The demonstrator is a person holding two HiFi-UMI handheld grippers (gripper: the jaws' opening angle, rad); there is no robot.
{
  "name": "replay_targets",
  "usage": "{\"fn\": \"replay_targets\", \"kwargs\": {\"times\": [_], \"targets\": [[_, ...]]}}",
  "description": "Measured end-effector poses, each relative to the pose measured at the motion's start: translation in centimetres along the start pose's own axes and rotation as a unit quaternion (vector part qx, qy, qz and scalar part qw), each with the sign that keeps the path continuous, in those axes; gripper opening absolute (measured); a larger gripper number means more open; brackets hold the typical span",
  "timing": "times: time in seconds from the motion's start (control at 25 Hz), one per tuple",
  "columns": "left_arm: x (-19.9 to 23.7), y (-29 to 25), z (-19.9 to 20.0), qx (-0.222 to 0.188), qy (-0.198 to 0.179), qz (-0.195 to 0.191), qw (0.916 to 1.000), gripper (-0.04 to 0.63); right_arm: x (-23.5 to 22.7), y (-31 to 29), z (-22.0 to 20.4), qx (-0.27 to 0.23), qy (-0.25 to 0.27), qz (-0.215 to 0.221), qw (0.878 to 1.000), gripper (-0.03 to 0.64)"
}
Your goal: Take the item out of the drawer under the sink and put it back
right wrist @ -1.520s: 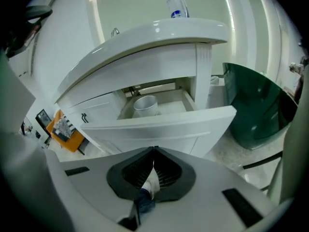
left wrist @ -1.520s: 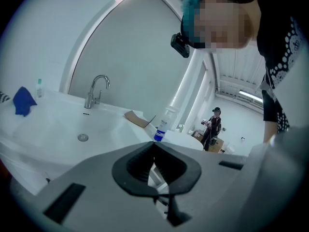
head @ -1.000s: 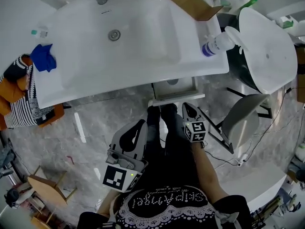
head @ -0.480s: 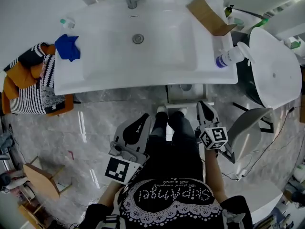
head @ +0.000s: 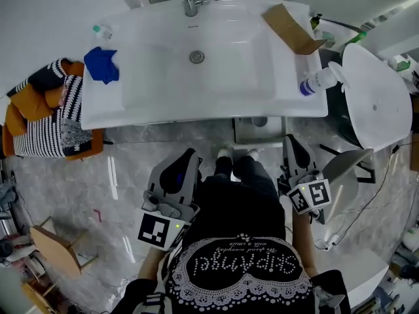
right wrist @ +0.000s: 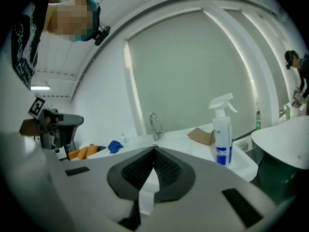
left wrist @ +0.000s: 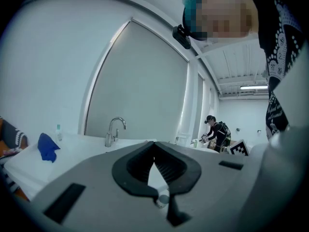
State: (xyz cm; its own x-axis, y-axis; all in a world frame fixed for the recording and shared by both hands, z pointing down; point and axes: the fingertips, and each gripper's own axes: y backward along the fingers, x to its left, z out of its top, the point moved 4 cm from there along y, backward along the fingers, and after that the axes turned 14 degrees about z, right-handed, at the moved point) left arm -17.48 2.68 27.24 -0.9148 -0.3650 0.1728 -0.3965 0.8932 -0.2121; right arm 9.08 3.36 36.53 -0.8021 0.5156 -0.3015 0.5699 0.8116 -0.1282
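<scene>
1. The white drawer (head: 243,133) under the white sink worktop (head: 131,110) is open. A small round grey thing (head: 260,121) lies inside it.
2. The left gripper (head: 190,154) and right gripper (head: 289,139) touch nothing. Both pairs of fingers (left wrist: 133,166) are pressed together and hold nothing.
3. A white spray bottle with a blue label (head: 319,80) lies on the worktop's right end. Its print is too small to read.
4. The person's black shirt (head: 239,270) has sparkly letters, upside down and unclear.

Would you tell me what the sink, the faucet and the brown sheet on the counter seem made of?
Sink: glossy white ceramic or resin, judging by its smooth sheen. Faucet: polished metal, with bright reflections. Brown sheet: likely matte cardboard, folded along an edge.
</scene>
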Motion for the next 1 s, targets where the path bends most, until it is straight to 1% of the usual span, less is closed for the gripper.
{"fn": "replay_targets", "kwargs": {"times": [0.12,0.28,0.44,0.56,0.64,0.92,1.0], "targets": [[0.5,0.0,0.6,-0.009,0.009,-0.002,0.9999,0.005,1.3,0.1,1.4,-0.012,0.001,0.008,1.000,0.018],[1.0,0.0,0.8,-0.016,0.008,0.001,0.9998,0.005,2.9,0.1,2.5,-0.022,0.003,0.016,1.000,0.018],[1.1,-0.1,0.7,-0.019,0.016,0.000,0.9997,0.005,3.6,0.0,2.8,-0.018,0.015,0.015,1.000,0.018],[0.6,-0.4,0.8,-0.021,0.024,-0.004,0.9995,0.005,3.4,0.1,2.8,-0.005,0.028,0.013,1.000,0.018],[0.1,-0.6,1.0,-0.023,0.027,-0.006,0.9994,0.005,3.0,0.1,2.7,0.001,0.027,0.016,1.000,0.018],[-1.7,-1.0,0.3,-0.019,0.045,0.004,0.9988,0.005,2.6,0.2,2.6,0.006,0.024,0.047,0.999,0.018],[-2.5,-1.3,0.3,-0.024,0.047,0.002,0.9986,0.005,2.1,0.3,2.6,0.013,0.027,0.054,0.998,0.018]]}}
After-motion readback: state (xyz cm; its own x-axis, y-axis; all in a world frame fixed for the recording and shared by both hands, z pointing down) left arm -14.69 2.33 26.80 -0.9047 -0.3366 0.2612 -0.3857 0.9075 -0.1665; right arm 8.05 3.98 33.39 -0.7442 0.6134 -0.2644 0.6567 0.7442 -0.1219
